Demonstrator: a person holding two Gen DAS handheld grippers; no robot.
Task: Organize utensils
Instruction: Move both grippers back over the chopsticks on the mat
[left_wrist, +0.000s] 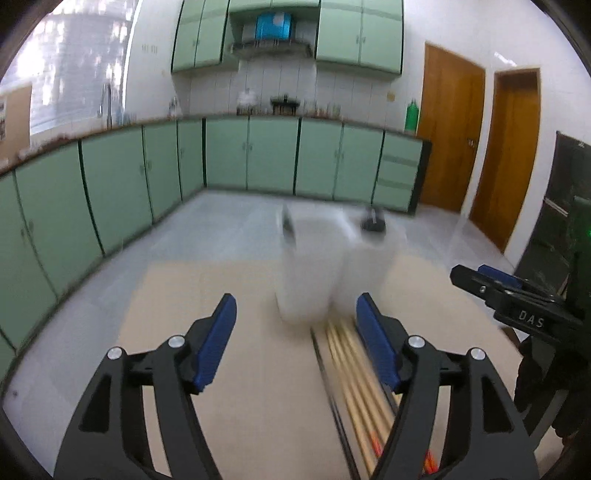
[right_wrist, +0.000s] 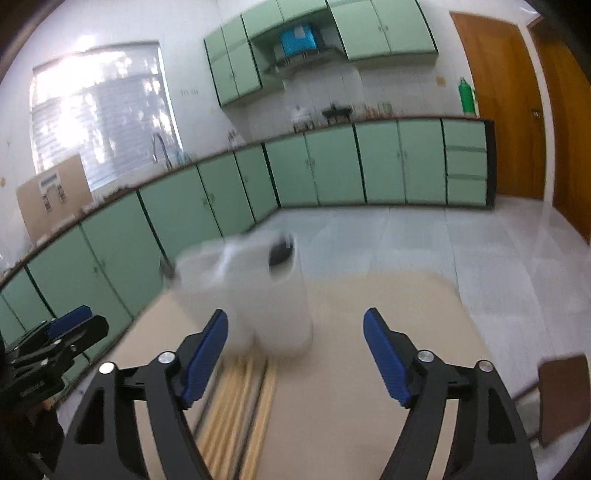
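Two white holders stand side by side, blurred, on the beige table. A dark utensil end sticks out of one; another dark piece shows at the other's rim. Several wooden chopsticks lie flat in front of the holders. My left gripper is open, nothing between its blue pads, with the chopsticks by its right finger. My right gripper is open and empty, with the chopsticks under its left finger. Each gripper shows at the edge of the other's view.
Green floor cabinets run along the far walls beyond a grey tiled floor. Wooden doors stand at the right. A brown chair sits beside the table's right edge. A gloved hand holds the right gripper.
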